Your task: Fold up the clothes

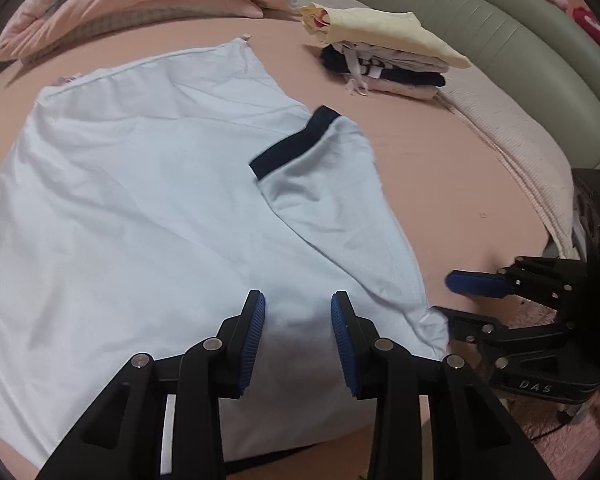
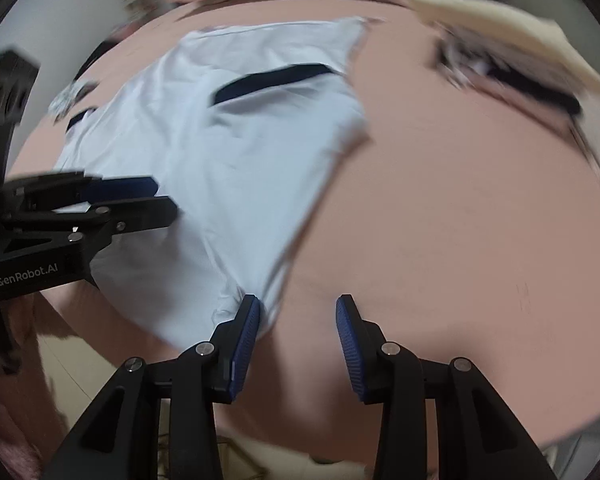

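A light blue T-shirt [image 1: 140, 200] lies spread on the pink bed sheet [image 1: 440, 168]. One sleeve with a navy cuff [image 1: 292, 144] is folded in over the body. My left gripper [image 1: 298, 308] hovers open over the shirt's near edge, with nothing pinched. My right gripper [image 1: 446, 298] is open just right of the shirt's near corner. The right wrist view is blurred: the right gripper [image 2: 298, 304] is open, its left finger [image 2: 248, 320] lies against the T-shirt's [image 2: 228, 168] corner, and bare sheet shows between the pads. The left gripper [image 2: 164, 198] reaches over the shirt from the left.
A stack of folded clothes [image 1: 388, 60] with a cream piece on top sits at the far right of the bed. A pink quilt [image 1: 140, 0] is bunched at the back. A pale pink blanket [image 1: 520, 152] lies beside a grey-green padded headboard [image 1: 500, 40].
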`<state>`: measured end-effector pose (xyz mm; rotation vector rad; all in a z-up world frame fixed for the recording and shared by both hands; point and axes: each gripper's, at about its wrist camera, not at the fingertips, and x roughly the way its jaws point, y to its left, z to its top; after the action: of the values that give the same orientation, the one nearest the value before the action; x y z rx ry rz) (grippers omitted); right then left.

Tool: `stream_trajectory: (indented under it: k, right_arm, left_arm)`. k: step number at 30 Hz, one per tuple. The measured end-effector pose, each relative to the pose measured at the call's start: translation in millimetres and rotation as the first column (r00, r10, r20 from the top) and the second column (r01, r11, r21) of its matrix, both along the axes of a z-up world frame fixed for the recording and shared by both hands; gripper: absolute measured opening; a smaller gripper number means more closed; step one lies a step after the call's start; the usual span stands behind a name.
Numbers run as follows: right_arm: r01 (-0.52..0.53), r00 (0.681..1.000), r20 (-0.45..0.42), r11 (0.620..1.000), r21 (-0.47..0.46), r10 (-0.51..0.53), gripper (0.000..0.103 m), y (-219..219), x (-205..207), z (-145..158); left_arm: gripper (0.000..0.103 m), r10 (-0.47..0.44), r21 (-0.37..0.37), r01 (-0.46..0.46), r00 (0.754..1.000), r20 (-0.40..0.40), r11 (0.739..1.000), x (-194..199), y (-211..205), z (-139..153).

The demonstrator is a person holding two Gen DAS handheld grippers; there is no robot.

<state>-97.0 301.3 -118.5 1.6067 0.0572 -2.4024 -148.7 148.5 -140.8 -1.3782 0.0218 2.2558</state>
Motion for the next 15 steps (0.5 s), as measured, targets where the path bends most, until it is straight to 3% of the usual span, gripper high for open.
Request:
stream_trajectory:
  k: [5,7,11,12,15]
  right_arm:
    - [0.058,0.992,-0.105,0.995,-0.078,-0.067,0.039,1.0,15.6,24.2]
    - [0.053,0.989,-0.136,0.996,-0.075,-0.062,0.039,-4.7,14.1,27.3]
    - [0.011,0.998,-0.063,1.000,-0.018,-0.012,0.039,-22.4,8.2,10.6]
    - [-0.008,0.999,-0.033,1.000,-0.004,0.008,0.039,-26.0,9.1,3.9]
    - [-0.067,0.998,-0.018,0.996,0.060,0.068,0.040,-23.4,22.4,-4.3]
  left_arm:
    - [0.032,0.017,0.107,-0.013,0.999,-0.041,0.994,7.0,1.3,12.3]
    - [0.032,0.023,0.100,-0.016,0.998,-0.062,0.995,1.4,8.6,17.2]
    - [0.032,-0.001,0.126,0.012,0.996,-0.089,0.992,-8.7,20.1,27.1]
    - [0.032,-0.019,0.115,0.028,0.997,-0.080,0.993,-12.1,24.0,24.5]
    - [0.032,-0.062,-0.077,0.060,0.998,-0.020,0.995,-21.6,35.5,-7.1]
